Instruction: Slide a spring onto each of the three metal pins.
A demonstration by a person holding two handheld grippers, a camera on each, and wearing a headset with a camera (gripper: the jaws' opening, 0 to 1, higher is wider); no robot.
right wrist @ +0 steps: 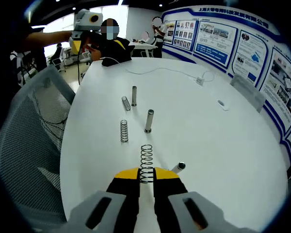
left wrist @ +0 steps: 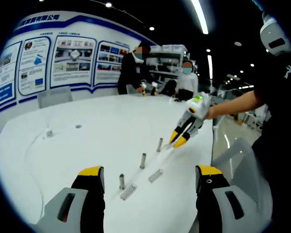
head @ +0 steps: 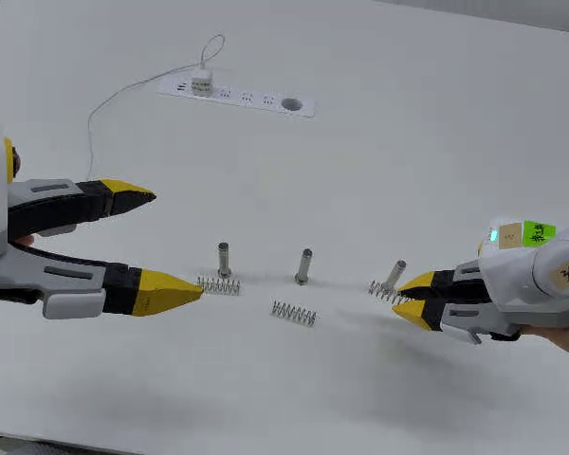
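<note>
Right claw [right wrist: 145, 175]: yellow tips closed on the near end of a spring [right wrist: 146, 158], which points away along the white counter [right wrist: 223, 145]. Just right of the tips, a leaning pin [right wrist: 178, 168]. Farther off, a middle pin [right wrist: 149, 121] stands upright, with a second spring [right wrist: 123, 131] lying to its left. Beyond, a far pin [right wrist: 134, 96] stands upright, with a third spring [right wrist: 126, 103] just beside it. A mesh chair [right wrist: 34, 136] stands at the counter's left edge.

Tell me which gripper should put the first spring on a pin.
Right. The right gripper has its jaws closed on the end of a spring, and a pin is just beside its tips. The left gripper hangs open, holding nothing.
</note>
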